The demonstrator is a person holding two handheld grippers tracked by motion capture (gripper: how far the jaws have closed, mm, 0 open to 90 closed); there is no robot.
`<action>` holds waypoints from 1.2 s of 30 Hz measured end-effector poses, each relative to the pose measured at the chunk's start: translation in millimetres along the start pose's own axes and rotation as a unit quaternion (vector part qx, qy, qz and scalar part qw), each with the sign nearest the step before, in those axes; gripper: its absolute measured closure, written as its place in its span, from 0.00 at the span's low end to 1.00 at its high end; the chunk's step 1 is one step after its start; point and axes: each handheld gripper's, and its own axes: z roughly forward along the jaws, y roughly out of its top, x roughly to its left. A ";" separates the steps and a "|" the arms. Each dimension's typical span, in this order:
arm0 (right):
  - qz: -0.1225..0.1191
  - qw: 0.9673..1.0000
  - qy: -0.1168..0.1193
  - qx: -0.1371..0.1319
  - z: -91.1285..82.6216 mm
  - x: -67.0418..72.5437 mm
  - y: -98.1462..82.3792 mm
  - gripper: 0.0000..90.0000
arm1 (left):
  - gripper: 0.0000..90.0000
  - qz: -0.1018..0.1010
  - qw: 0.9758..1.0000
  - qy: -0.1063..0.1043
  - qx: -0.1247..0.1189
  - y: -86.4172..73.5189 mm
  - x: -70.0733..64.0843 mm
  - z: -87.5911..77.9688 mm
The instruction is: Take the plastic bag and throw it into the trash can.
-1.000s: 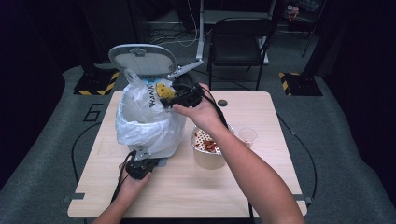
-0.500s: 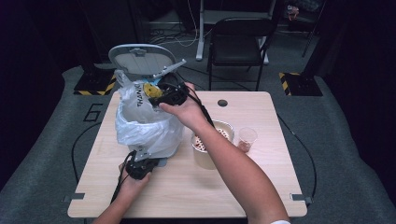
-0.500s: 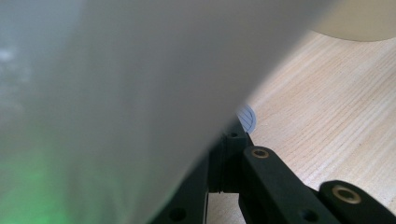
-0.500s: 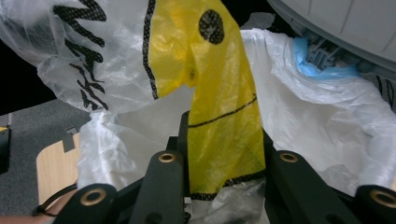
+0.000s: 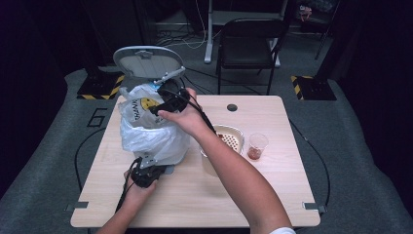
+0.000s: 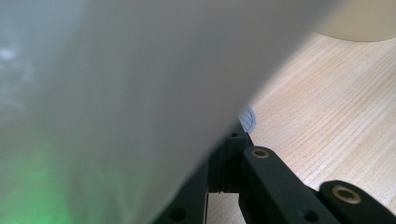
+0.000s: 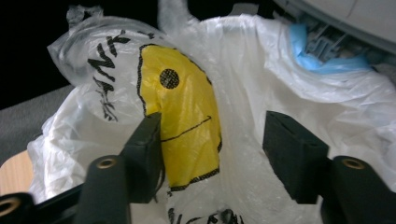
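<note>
The white thin plastic bag with a yellow smiley face and black letters point(image 5: 148, 129) stands on the left part of the light wooden table point(image 5: 272, 195), over a grey bin whose round lid point(image 5: 146, 61) is lifted up behind it. The right gripper point(image 7: 212, 154) is at the top of the bag, and its jaws have just been opening; in the right gripper view they stand apart with the yellow print between them, and the pads do not seem to press the film, so I judge that it holds nothing now. The left gripper point(image 5: 146, 173) is low at the near side of the bag, closed; the bag hangs over the jaws in the left gripper view, so I think it pinches the film, but I cannot see the pads. The first risk is that the loose top edge falls inward or slides down, because the film is slippery and nothing holds it up. If the right gripper closes again on too little film, the bag can tear. The right forearm crosses just above the pale paper bowl with food point(image 5: 226, 141), and the small clear plastic cup with red liquid point(image 5: 257, 146) is near; a careless pull back can knock them over.
</note>
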 end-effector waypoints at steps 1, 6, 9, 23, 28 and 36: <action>0.000 1.000 0.000 0.000 0.0 0.0 0.0 0.40 | 1.00 -0.007 1.000 0.005 -0.011 -0.9 -1.2 1.8; -0.020 1.000 -0.003 -0.005 -9.1 -0.4 -2.4 0.41 | 1.00 0.005 1.000 -0.004 -0.003 0.0 1.0 0.9; -0.021 1.000 0.002 -0.011 -15.3 -0.3 -3.1 0.42 | 1.00 -0.007 1.000 0.001 -0.006 -0.5 -0.8 1.2; -0.020 1.000 0.000 -0.012 -35.8 -6.2 -20.7 0.53 | 1.00 -0.003 1.000 0.001 -0.004 -0.2 -0.4 0.5; -0.010 1.000 -0.007 -0.022 -57.4 -11.9 -35.6 0.50 | 1.00 -0.005 1.000 0.003 -0.003 -0.3 -0.7 0.7; -0.006 0.999 -0.025 -0.029 -91.5 -23.0 -65.0 0.53 | 1.00 0.000 1.000 0.002 0.002 -0.4 0.0 0.3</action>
